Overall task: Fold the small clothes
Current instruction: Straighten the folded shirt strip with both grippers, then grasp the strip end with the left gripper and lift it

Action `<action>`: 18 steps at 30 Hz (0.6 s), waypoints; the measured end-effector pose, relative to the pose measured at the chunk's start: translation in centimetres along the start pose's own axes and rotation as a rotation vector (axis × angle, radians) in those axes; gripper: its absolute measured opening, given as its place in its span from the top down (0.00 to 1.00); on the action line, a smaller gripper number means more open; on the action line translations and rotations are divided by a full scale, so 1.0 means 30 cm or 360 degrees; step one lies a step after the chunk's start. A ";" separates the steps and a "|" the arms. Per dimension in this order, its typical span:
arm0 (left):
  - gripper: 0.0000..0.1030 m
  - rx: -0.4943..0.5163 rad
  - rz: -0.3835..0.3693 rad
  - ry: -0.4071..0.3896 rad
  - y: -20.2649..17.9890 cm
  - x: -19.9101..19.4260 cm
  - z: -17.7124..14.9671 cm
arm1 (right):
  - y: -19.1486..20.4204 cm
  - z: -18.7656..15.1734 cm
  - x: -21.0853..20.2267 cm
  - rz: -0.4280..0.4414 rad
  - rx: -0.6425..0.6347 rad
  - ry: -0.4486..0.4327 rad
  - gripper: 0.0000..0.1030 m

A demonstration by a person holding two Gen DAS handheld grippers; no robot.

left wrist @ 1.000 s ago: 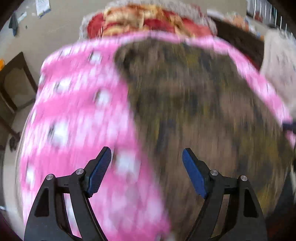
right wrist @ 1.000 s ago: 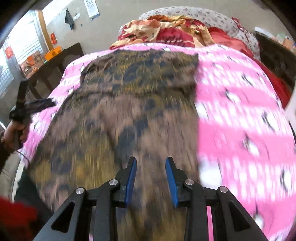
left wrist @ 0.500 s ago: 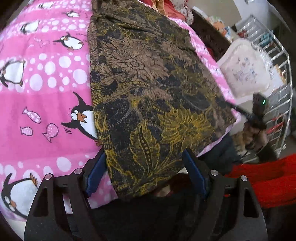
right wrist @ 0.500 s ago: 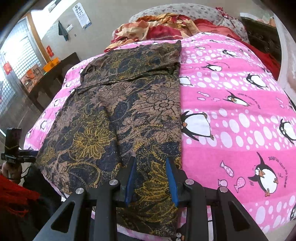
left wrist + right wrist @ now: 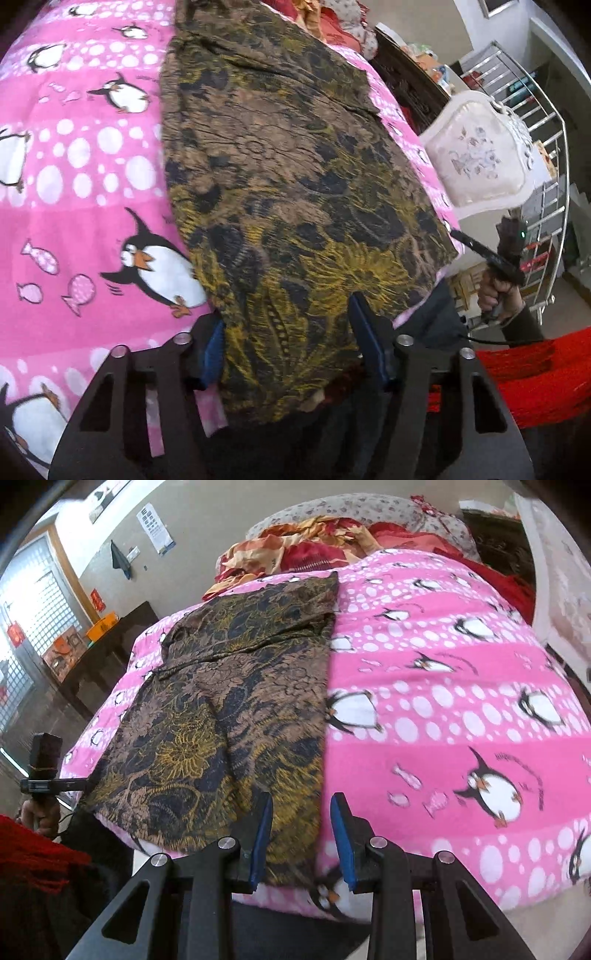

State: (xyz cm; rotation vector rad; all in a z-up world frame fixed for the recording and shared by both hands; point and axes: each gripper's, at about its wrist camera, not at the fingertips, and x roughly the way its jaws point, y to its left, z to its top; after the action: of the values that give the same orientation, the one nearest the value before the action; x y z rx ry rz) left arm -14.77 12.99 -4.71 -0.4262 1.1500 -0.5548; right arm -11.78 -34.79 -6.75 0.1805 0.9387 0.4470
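So this looks like the very start of the fold, the grab-the-hem stage. The brown and gold floral garment (image 5: 236,716) is spread flat on the bed, lying lengthwise over the pink penguin blanket (image 5: 461,686). Its far end reaches up toward the crumpled red and orange bedding (image 5: 295,550) at the head of the bed, and its near end droops over the bed's near edge, right where the person is standing.

The left gripper (image 5: 288,347) has its jaws spread wide, straddling the near hem close to the edge that borders the bare blanket. The cloth sits between the blue pads and looks like it's brushing the left one, but nothing is pinched.

The right gripper (image 5: 301,834) has its jaws at a much narrower gap, though not closed. A strip of the hem runs between the pads and on over the bed's edge. Can't really tell if the pads touch the fabric or just float in front of it, but they aren't clamped on it.

Weird bit: each wrist view shows the other gripper sitting out beyond the garment's opposite near corner, so I wouldn't swear exactly which part of the hem each one is over.

My guess for the next move: close both jaws on the near hem, catching every layer, then lift together and carry that edge up toward the far end, keeping the hem taut so it doesn't sag.
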 end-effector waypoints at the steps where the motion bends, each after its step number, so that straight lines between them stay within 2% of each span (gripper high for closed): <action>1: 0.47 -0.0021 -0.0012 -0.0003 0.010 0.001 -0.001 | -0.015 -0.009 -0.004 0.0028 0.0021 0.0011 0.70; 4: 0.55 -0.0006 0.0015 0.0003 0.006 0.005 -0.008 | -0.038 -0.033 0.004 0.0112 0.0067 0.0032 0.70; 6: 0.66 -0.0021 0.0016 0.0006 0.014 0.002 -0.011 | -0.047 -0.045 0.027 0.0208 0.0093 0.0056 0.70; 8: 0.69 -0.0039 0.0018 0.0004 0.026 0.001 -0.014 | -0.056 -0.051 0.048 0.0263 0.0113 0.0043 0.70; 12: 0.69 -0.0033 0.0030 0.0012 0.024 0.005 -0.018 | -0.094 -0.045 0.080 0.0422 0.0231 -0.0012 0.70; 15: 0.69 -0.0023 0.0020 0.0031 0.020 0.008 -0.021 | -0.076 -0.046 0.089 0.0593 0.0181 0.0023 0.70; 18: 0.69 -0.0062 0.0016 0.0021 0.030 0.012 -0.018 | -0.083 -0.050 0.099 0.0599 0.0201 0.0007 0.74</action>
State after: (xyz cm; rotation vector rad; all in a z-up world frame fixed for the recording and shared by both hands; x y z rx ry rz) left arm -15.00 13.47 -5.70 -0.4505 1.1763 -0.5278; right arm -10.76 -35.76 -10.68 0.4758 0.9398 0.7351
